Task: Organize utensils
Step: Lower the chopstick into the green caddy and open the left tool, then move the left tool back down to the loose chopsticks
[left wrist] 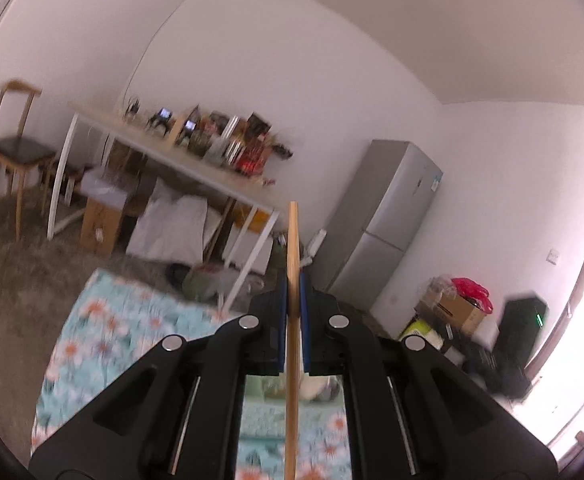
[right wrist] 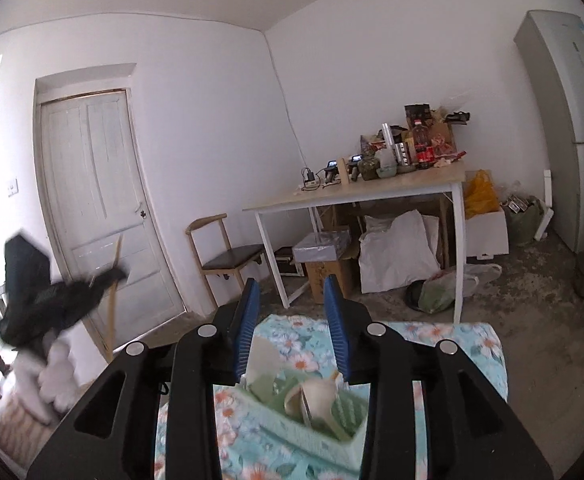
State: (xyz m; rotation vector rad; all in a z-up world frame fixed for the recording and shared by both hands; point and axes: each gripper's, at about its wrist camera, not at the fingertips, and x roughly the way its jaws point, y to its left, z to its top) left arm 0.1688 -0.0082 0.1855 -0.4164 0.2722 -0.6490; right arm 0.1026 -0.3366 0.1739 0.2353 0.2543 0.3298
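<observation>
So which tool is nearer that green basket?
Right. The right tool hangs open just above the basket; the left tool, shut on a chopstick, is off to its side, higher.

Chopstick [left wrist: 292, 248]: we see a thin, pale wooden stick, upright, clamped between blue pads.
Basket [right wrist: 288, 432]: we see pale green slatted plastic on floral cloth.
Spoons [right wrist: 312, 394]: white, leaning inside basket.

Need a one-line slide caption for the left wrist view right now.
Left tool shut on a wooden stick, held upright above the floral cloth, cluttered white table behind.
</observation>
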